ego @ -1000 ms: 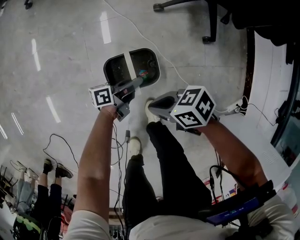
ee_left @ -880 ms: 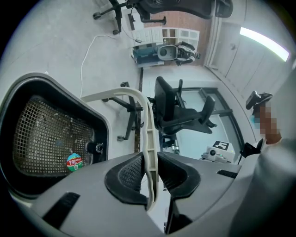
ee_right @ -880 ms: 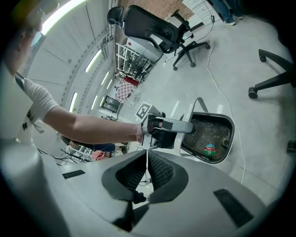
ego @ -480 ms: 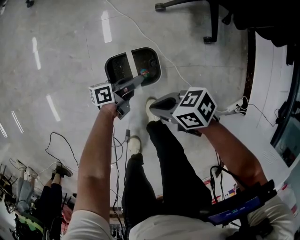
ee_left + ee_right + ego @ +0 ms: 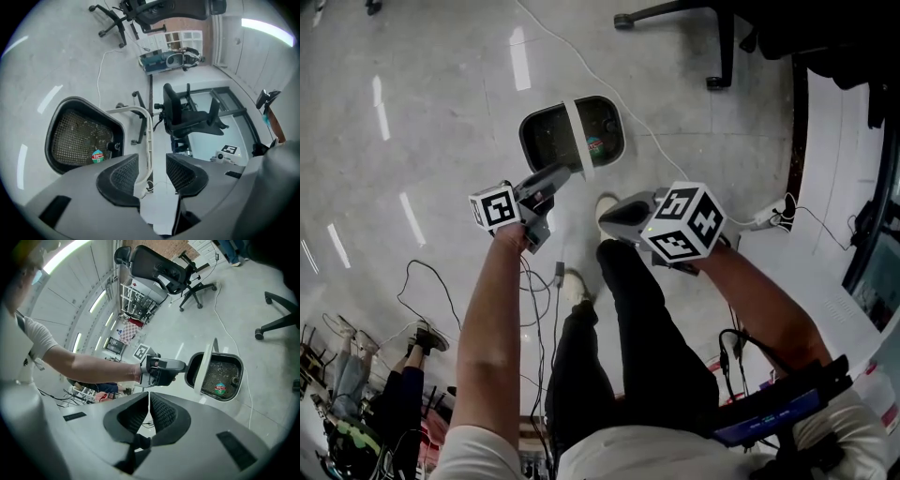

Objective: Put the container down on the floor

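Observation:
The container [image 5: 572, 134] is a dark mesh basket with a white handle [image 5: 578, 141], and it rests on the grey floor. My left gripper [image 5: 560, 174] hovers just short of its near rim. Its jaws have just been opening and now stand open. In the left gripper view the container [image 5: 83, 136] lies ahead on the left. The handle [image 5: 146, 123] runs along the gap of my left gripper [image 5: 152, 171], and neither pad presses on it. My right gripper [image 5: 605, 211] is shut on nothing, off to the container's right. Seen from the right gripper [image 5: 149, 411], the container [image 5: 220, 373] is ahead.
A white cable [image 5: 581, 70] runs across the floor past the container. Office chair bases [image 5: 675, 17] stand beyond it. My own shoes [image 5: 602, 208] and legs are below the grippers. Other people's feet [image 5: 412, 342] are at lower left. A white platform [image 5: 839, 234] borders the right.
The left gripper's jaws have opened, and it has drawn back from the container's handle toward the lower left. The container stays put on the floor. The right gripper has shifted only slightly.

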Available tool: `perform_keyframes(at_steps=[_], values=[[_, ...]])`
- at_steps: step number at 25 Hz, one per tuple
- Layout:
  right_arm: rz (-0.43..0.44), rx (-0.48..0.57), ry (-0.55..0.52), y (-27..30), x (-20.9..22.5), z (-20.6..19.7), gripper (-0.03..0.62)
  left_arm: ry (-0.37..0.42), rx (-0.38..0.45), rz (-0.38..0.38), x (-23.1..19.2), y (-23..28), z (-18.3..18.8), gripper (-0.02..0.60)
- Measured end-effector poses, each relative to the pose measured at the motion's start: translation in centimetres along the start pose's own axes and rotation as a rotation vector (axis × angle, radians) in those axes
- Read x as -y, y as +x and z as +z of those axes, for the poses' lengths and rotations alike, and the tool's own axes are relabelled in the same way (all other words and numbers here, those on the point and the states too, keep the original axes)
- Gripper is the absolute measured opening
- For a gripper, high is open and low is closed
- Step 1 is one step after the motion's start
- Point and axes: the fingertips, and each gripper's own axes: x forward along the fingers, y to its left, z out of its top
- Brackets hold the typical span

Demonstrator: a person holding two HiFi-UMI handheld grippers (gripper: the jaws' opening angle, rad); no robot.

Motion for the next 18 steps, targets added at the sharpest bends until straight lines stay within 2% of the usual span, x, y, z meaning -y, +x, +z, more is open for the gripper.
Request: perform_keyframes(at_steps=[6, 13, 18], values=[[-0.023, 0.078, 0.017, -1.3, -3.5, -0.6, 0.017, -0.028, 0.063, -0.004, 4.0, -4.4, -2.3, 0.167], [-0.057, 0.140, 0.017, -2.3, -9.8, -2.1, 0.017, 0.075, 0.041, -0.083, 13.4, -8.6, -6.4, 0.094], [-0.081, 0.179, -0.009, -2.5, -14.7, -2.1, 0.017, 0.142, 0.022, -0.108, 19.4, -12.2, -8.8, 0.042]])
